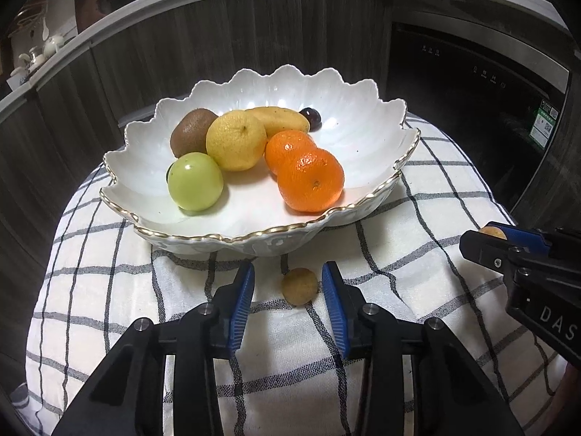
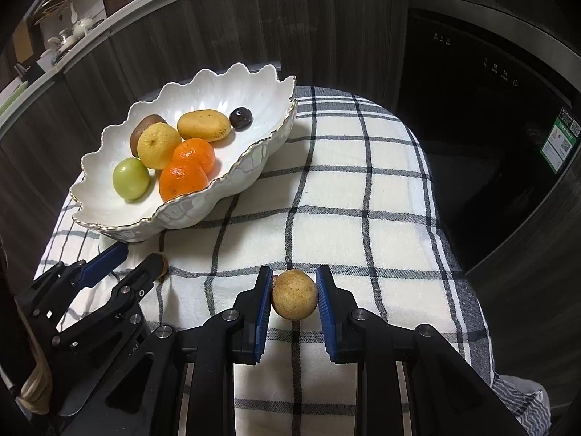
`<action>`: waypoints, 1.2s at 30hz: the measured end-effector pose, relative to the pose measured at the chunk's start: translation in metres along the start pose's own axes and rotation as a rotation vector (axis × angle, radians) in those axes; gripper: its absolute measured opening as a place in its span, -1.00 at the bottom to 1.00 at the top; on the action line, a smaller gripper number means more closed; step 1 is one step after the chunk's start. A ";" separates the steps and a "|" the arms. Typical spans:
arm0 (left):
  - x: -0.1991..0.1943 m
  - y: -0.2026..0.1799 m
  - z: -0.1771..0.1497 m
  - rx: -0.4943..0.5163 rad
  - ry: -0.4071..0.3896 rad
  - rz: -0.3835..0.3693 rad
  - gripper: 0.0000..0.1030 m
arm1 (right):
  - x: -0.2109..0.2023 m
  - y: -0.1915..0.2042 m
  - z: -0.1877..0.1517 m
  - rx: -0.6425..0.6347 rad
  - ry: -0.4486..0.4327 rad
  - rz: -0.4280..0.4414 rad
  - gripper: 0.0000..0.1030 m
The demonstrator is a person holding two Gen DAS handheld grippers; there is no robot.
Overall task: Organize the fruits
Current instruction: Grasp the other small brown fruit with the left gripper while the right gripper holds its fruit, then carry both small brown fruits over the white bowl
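Note:
A white scalloped bowl (image 1: 374,134) with a gold rim holds two oranges (image 1: 310,180), a yellow citrus (image 1: 236,141), a green fruit (image 1: 195,181), a kiwi (image 1: 190,130), a mango (image 1: 279,118) and a dark plum (image 1: 311,118). A small tan round fruit (image 1: 300,286) lies on the checked cloth between the pads of my open left gripper (image 1: 287,287), apart from both. My right gripper (image 2: 294,292) is shut on a second tan round fruit (image 2: 294,294). The bowl (image 2: 254,101) sits at upper left in the right wrist view. My left gripper (image 2: 139,259) shows at lower left there.
A white cloth (image 1: 417,196) with dark checks covers the round table. Dark wood cabinets (image 1: 218,36) and a black appliance (image 1: 472,91) stand behind. My right gripper (image 1: 488,241) enters the left wrist view at the right edge.

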State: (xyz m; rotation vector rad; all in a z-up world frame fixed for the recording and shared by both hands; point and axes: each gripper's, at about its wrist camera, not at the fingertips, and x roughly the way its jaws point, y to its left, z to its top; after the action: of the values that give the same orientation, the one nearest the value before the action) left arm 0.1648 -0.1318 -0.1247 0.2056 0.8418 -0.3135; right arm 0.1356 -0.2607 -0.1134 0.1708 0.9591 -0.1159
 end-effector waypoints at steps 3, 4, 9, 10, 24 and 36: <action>0.005 0.001 -0.002 0.000 0.018 -0.002 -0.34 | 0.002 0.000 0.000 -0.001 0.004 -0.001 -0.50; 0.006 0.001 -0.003 0.000 0.024 -0.004 -0.36 | 0.003 0.000 -0.001 -0.001 0.007 -0.001 -0.50; 0.013 0.001 -0.007 0.012 0.046 -0.011 -0.43 | 0.005 0.000 -0.001 -0.001 0.012 -0.004 -0.50; 0.015 0.001 -0.008 0.013 0.053 -0.015 -0.49 | 0.005 0.000 -0.001 -0.002 0.012 -0.005 -0.50; -0.007 0.006 -0.013 0.020 0.050 -0.017 -0.56 | 0.000 0.002 0.000 -0.005 0.002 0.001 -0.50; -0.047 0.020 -0.009 0.010 -0.008 0.012 -0.56 | -0.027 0.018 0.002 -0.038 -0.050 0.018 -0.50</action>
State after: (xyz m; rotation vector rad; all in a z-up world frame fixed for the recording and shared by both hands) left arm 0.1364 -0.1011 -0.0941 0.2183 0.8315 -0.3070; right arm 0.1246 -0.2431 -0.0884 0.1403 0.9090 -0.0852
